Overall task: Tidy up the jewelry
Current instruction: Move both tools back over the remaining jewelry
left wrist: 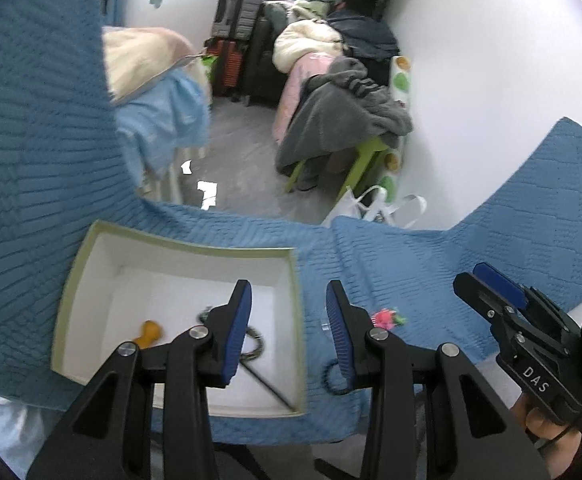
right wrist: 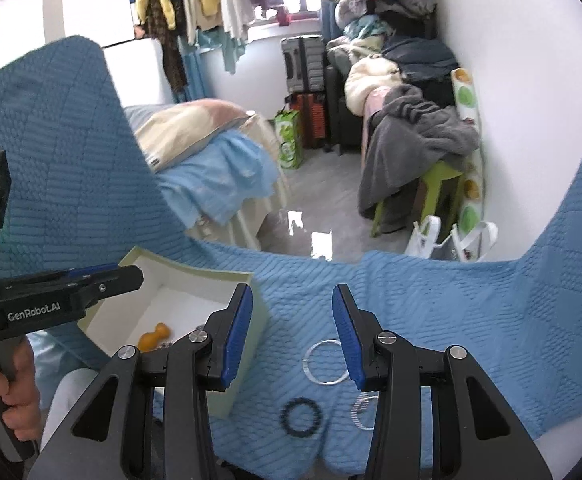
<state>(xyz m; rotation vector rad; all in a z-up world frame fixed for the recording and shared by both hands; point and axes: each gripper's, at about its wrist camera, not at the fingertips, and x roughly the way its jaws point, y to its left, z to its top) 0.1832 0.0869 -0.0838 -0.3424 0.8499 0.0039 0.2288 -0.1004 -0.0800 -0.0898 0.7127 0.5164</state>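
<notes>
Blue quilt (right wrist: 431,312) covers surface, messy bedroom behind. Box (left wrist: 91,280) sits on quilt, orange piece (left wrist: 151,333) and dark chain, maybe necklace (left wrist: 253,344), inside. Left gripper (left wrist: 289,330) jaws apart over box edge, holding nothing. Right gripper (right wrist: 291,330) jaws apart too, above clear ring (right wrist: 325,362), black bracelet (right wrist: 301,417) and silver ring (right wrist: 361,412) nearby. Pink clip (left wrist: 385,318) right of box.

Dark chain (left wrist: 256,346) in box (left wrist: 91,264) half hidden behind left gripper (left wrist: 289,332) finger; silver beaded ring (right wrist: 361,414) at 5 o'clock part-covered by right gripper (right wrist: 293,336); pink trinket (left wrist: 385,317) blurred
</notes>
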